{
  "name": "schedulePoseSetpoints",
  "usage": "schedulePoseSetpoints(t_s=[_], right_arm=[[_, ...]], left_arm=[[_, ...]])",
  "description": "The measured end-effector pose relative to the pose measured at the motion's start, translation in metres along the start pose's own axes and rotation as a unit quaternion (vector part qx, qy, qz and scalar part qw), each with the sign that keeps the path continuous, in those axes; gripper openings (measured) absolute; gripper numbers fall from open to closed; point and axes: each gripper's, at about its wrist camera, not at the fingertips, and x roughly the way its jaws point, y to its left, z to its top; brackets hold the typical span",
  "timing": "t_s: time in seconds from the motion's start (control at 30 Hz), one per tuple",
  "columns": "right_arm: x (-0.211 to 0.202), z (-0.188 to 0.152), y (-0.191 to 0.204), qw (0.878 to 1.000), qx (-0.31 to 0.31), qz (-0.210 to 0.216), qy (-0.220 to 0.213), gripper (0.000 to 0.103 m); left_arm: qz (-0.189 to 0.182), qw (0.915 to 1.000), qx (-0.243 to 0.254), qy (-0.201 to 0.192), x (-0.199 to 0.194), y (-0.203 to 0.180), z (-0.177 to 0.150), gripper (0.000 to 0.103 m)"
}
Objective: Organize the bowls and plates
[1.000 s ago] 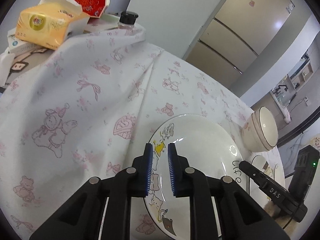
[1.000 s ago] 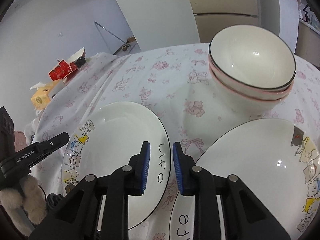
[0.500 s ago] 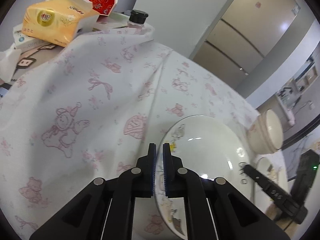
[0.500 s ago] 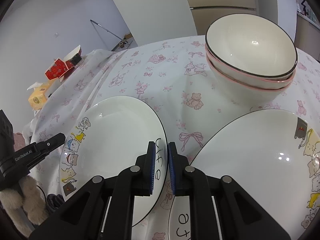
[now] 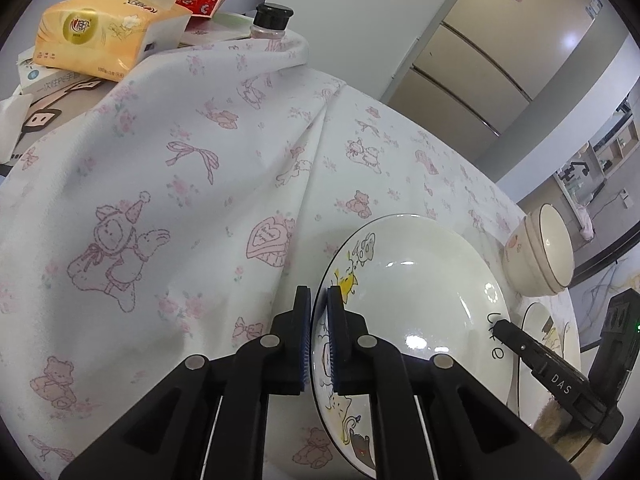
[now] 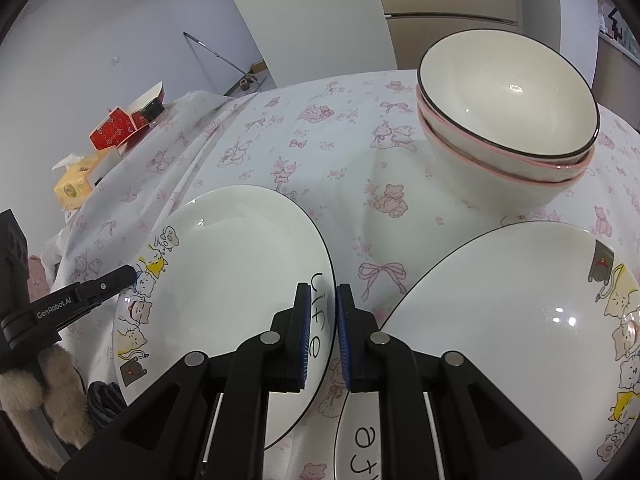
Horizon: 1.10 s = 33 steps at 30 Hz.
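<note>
- Done: two bowls (image 6: 508, 120) are nested, ahead and to the right of the right hand-held gripper (image 6: 322, 320).
- In hand: the left hand-held gripper (image 5: 319, 320) is clamped on the near-left rim of the cat plate (image 5: 412, 304); the right one pinches its opposite rim by the lettering.
- Left: this plate seems not yet stacked; the second plate (image 6: 500, 320) lies just right of the right hand-held gripper on the surface (image 6: 340, 152), apart from it.

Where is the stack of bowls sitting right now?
In the right wrist view the stacked bowls stand upper right on the tablecloth, just beyond the right-hand plate; the left wrist view shows them at its far right edge.
</note>
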Motion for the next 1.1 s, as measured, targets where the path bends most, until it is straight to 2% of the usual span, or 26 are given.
schedulePoseSetpoints(t_s=[0.1,0.2,0.47,0.6,0.8,1.1], right_arm=[[0.0,-0.001,-0.001,1.0,0.003,-0.006,-0.003,0.008],[0.0,-0.001,-0.002,1.0,0.003,-0.002,-0.004,0.008],[-0.001,0.0,0.001,1.0,0.004,-0.016,0.001,0.008],[-0.008,0.002,0.0,1.0,0.011,-0.006,0.0,0.008],[-0.032,0.01,0.003,1.0,0.015,0.0,-0.016,0.009],[-0.093,0.017,-0.012,0.998,0.022,-0.006,-0.061,0.009]], left_arm=[[0.0,0.9998,0.017,0.01,0.005,-0.002,-0.004,0.009],[-0.012,0.9997,0.01,0.019,0.007,0.001,-0.005,0.009],[-0.003,0.9997,0.016,0.015,0.006,-0.004,-0.005,0.01],[-0.002,0.9999,0.012,-0.003,-0.01,-0.006,-0.001,0.01],[-0.002,0.9994,0.03,-0.017,-0.037,-0.023,0.005,0.01],[-0.031,0.9971,0.06,-0.035,-0.07,-0.074,0.001,0.01]])
